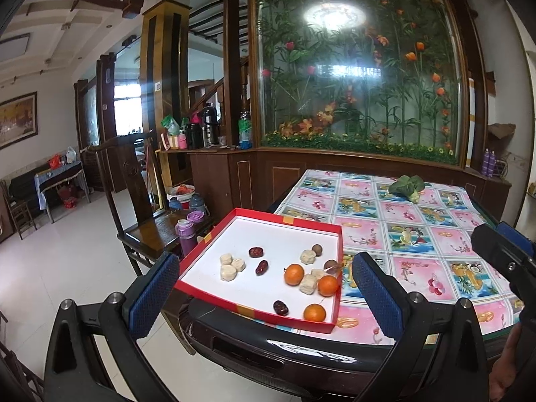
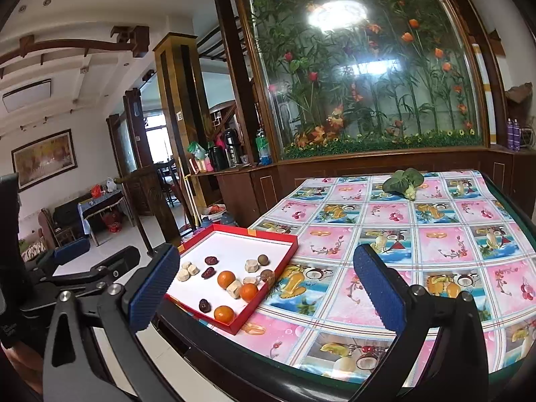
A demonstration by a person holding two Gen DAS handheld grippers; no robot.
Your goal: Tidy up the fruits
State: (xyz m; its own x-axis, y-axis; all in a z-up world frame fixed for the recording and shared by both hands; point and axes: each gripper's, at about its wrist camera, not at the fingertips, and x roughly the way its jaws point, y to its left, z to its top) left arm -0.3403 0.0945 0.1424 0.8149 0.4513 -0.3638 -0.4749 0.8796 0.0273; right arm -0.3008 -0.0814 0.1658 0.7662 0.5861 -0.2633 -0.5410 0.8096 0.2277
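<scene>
A red-rimmed white tray lies on the table's near left corner. In it are three small oranges, dark red dates, pale peeled pieces and brown longans. My left gripper is open, hovering just short of the tray's near edge, nothing between its fingers. My right gripper is open too, near the table's front edge to the right of the tray. The left gripper's body shows at the left of the right wrist view.
A fruit-print tablecloth covers the table. A leafy green vegetable lies at its far side. A wooden chair with purple flasks stands left of the table. A wood cabinet with a glass flower panel stands behind.
</scene>
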